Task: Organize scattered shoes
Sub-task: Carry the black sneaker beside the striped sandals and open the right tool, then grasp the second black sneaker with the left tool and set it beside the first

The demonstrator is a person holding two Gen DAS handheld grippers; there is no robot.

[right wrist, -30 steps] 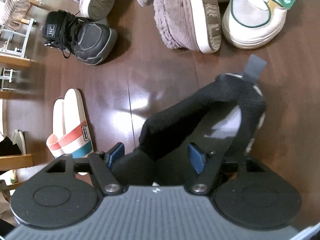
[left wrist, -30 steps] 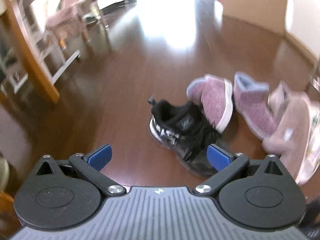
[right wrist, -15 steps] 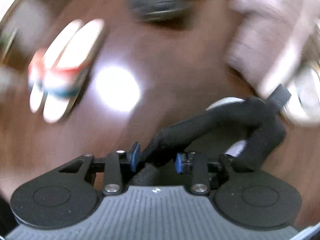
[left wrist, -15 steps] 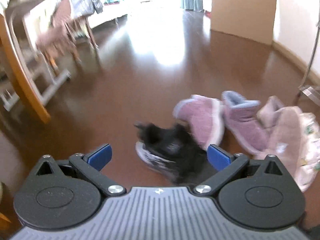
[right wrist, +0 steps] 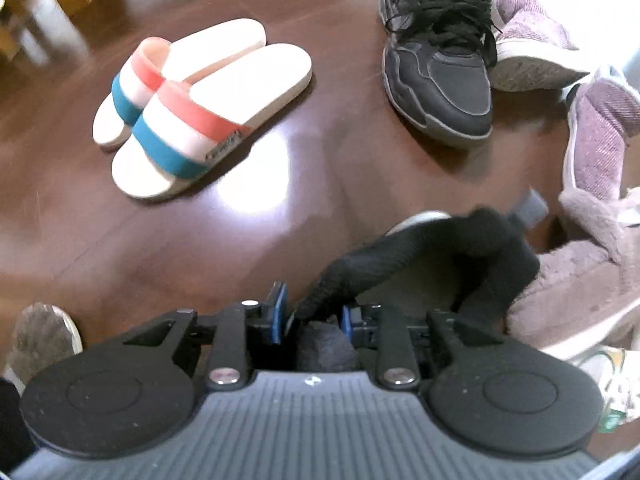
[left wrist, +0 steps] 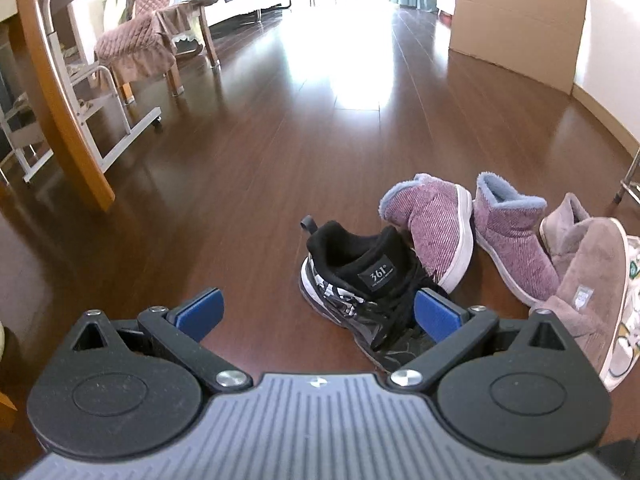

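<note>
My right gripper [right wrist: 312, 316] points steeply down at the floor. Its jaws are closing, and the blue pads pinch the collar of a black sneaker [right wrist: 420, 248] that hangs out ahead of them. Its mate, a black laced sneaker [right wrist: 440, 68], stands on the floor beyond; the left wrist view shows that same black sneaker [left wrist: 360, 280]. My left gripper [left wrist: 318, 310] is open above the floor with nothing between its fingers, and its right pad [left wrist: 436, 314] is over the sneaker's laces.
A pair of striped slides [right wrist: 192, 108] lies side by side at upper left. Purple boots [left wrist: 432, 224], another boot [left wrist: 512, 236] and a mauve slipper [left wrist: 592, 300] crowd the right. A white-green sneaker [right wrist: 616, 376] peeks in. A wooden table leg [left wrist: 68, 120] and chairs stand left, a cardboard box [left wrist: 516, 20] far right.
The right jaws went from wide around the black sneaker's collar to pinched on it. The right wrist rolled and swung, bringing the slides to upper left. The left gripper stayed open and tilted slightly.
</note>
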